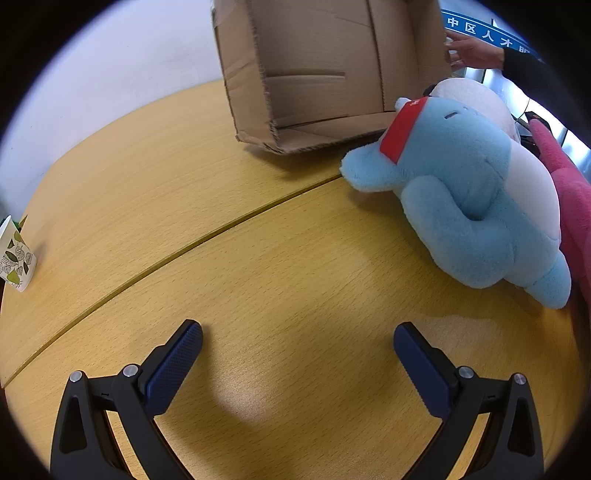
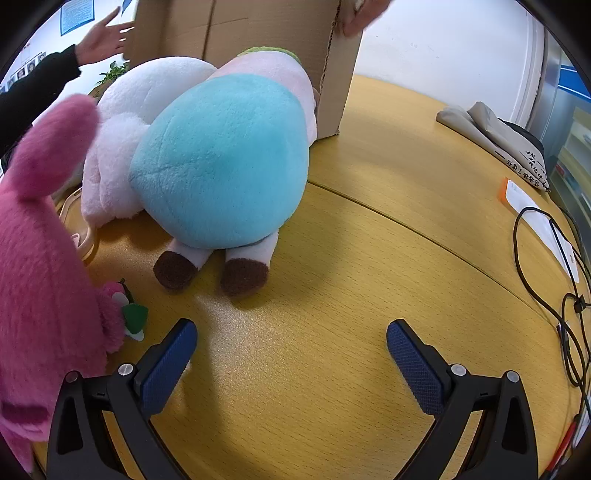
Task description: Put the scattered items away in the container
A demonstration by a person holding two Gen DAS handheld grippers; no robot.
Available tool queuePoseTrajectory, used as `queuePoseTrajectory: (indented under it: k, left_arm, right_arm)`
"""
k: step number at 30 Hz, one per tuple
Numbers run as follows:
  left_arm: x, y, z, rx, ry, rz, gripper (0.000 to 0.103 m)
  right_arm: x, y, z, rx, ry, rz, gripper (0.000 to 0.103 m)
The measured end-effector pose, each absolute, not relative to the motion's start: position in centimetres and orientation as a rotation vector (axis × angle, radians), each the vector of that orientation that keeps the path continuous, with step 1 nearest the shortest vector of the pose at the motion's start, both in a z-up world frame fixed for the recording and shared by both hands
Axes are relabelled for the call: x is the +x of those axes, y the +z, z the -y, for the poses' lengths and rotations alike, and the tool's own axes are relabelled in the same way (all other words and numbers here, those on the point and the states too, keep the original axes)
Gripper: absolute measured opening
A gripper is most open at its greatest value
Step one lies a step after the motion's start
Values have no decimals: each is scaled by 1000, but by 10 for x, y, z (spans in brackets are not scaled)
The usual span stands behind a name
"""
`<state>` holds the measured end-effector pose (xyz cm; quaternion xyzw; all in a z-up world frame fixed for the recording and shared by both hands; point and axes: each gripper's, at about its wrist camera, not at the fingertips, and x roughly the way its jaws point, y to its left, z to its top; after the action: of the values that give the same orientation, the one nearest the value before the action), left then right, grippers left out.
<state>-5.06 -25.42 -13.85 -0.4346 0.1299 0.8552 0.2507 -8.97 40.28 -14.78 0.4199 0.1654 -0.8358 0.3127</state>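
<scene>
So both grippers are just hanging over the wooden table (image 1: pixel 258 229) with nothing in them: the left gripper (image 1: pixel 297 336) has its jaws spread wide, same deal with the right gripper (image 2: pixel 291 334). The cardboard box (image 1: pixel 325 74) sits at the far side of the table, tipped so its open side faces the left camera, and someone's bare hand (image 2: pixel 103 40) is on it at one side, with another hand (image 2: pixel 364 14) gripping its top edge. The toys are all bunched up just in front of the box: a blue plush (image 1: pixel 469 192) with a red band lying on its side, a white plush (image 2: pixel 147 88) behind it, a teal-bodied plush with brown hooves (image 2: pixel 221 162) pressed against the box wall, and a pink plush (image 2: pixel 44 258) right beside the right gripper's left finger. What I'd worry about: these things look big and squishy, so even wide-open jaws may only pinch a bit of fur and the toy could flop out halfway to the box. Also the pile is tight, so dragging one out could knock a neighbour off the table. And that paper cup (image 1: pixel 14 258) near the edge on the left looks easy to clip on a swing.
</scene>
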Motion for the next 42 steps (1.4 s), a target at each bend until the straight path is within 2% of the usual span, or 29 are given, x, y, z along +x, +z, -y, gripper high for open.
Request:
queuePoseTrajectory:
  k: [42]
  left_arm:
    - [-50,-140,255,-1212,2387,-317,103]
  right_arm:
    - [-91,-148,-404,1108,-2204,-435,103]
